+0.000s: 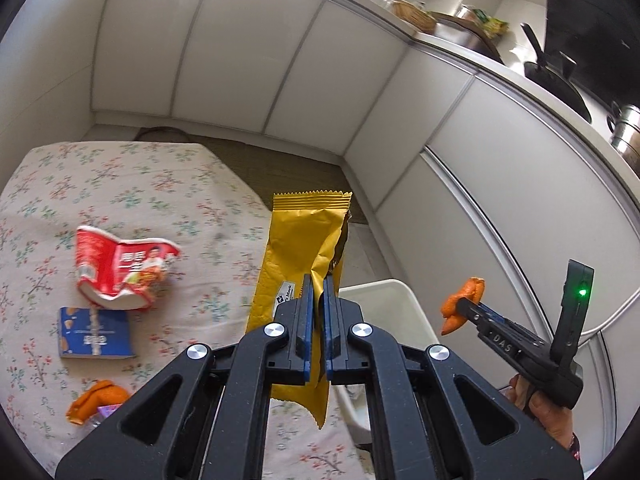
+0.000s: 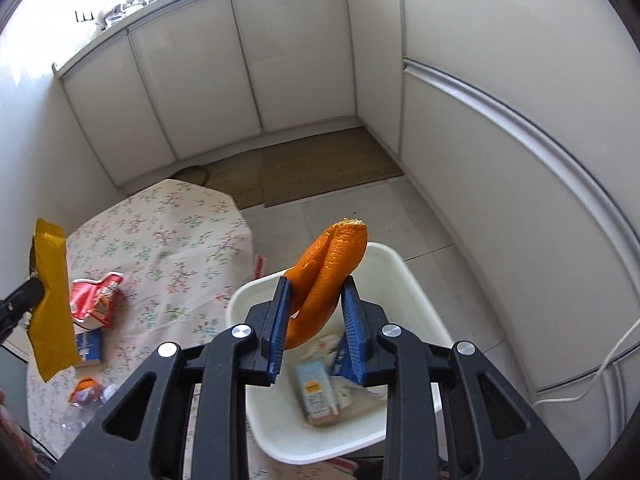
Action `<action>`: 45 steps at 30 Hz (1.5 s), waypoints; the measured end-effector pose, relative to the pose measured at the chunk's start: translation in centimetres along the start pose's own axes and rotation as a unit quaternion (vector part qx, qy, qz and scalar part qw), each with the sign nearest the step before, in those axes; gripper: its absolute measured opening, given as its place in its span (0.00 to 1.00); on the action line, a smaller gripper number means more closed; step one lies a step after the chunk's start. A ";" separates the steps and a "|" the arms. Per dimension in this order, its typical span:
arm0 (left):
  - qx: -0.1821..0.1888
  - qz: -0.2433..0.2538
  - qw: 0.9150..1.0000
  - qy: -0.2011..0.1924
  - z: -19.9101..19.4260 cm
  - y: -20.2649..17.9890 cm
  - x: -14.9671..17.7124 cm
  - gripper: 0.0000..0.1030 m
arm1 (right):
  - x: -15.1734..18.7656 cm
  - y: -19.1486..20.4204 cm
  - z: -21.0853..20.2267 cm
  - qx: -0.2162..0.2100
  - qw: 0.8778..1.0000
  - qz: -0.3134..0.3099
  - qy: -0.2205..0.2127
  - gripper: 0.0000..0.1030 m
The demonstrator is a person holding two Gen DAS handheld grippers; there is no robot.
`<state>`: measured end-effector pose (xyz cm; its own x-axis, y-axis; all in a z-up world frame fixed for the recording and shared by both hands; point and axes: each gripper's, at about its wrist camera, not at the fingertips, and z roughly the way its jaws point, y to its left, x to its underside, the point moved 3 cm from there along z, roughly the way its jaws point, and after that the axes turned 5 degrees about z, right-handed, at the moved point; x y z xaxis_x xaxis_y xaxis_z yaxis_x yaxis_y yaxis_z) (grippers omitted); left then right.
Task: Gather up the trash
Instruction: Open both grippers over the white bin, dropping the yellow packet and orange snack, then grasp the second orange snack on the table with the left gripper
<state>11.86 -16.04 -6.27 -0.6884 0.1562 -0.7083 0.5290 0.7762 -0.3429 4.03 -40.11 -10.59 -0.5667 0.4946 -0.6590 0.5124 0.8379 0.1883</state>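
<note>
The left tongs [image 1: 317, 292] pinch a yellow wrapper [image 1: 300, 252] above the floral surface [image 1: 168, 184]; the right tongs [image 2: 316, 300] hold orange peel [image 2: 332, 268] over the white bin [image 2: 416, 292], already holding cartons [image 2: 316, 392]; a crushed red cup [image 1: 120, 268], blue box [image 1: 94, 338] and more peel [image 1: 96, 400] lie on the surface.

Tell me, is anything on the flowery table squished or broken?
Yes. The red cup is crushed flat and lies on its side, its rim bent out of shape, just above the blue box on the tablecloth.
</note>
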 end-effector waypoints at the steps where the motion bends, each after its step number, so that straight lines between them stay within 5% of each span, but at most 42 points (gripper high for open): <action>1: 0.004 0.004 1.000 0.001 0.3 -0.7 -0.1 0.03 | 0.0 -0.4 -0.2 0.001 1.000 0.001 -0.002 0.36; 4: 0.019 0.016 1.000 0.006 1.3 -2.9 -0.3 0.03 | -0.3 -1.7 -0.9 0.015 1.000 0.014 -0.018 0.55; 13: 0.051 0.041 0.998 0.020 3.8 -7.6 -0.2 0.03 | -0.9 -5.4 -2.5 0.049 0.995 0.063 -0.052 0.74; 30: 0.086 0.079 0.991 0.069 10.5 -15.0 0.4 0.07 | -1.4 -12.0 -4.3 0.146 0.974 0.139 -0.104 0.88; 38: 0.028 0.068 0.993 0.090 11.7 -14.1 1.3 0.48 | -1.3 -12.2 -3.9 0.167 0.971 0.138 -0.104 0.90; 40: -0.009 0.063 0.994 0.087 11.5 -13.3 1.5 0.69 | -1.3 -11.8 -3.7 0.170 0.971 0.129 -0.105 0.91; 45: -0.067 0.061 0.993 0.077 10.5 -11.2 2.0 0.78 | -0.8 -10.0 -3.2 0.170 0.975 0.101 -0.102 0.93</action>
<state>9.79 -30.88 -10.29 -0.6961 0.3376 -0.6337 0.5495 0.8185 -0.1675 -2.74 -48.14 -9.58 -0.3090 0.5568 -0.7711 0.8042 0.5858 0.1007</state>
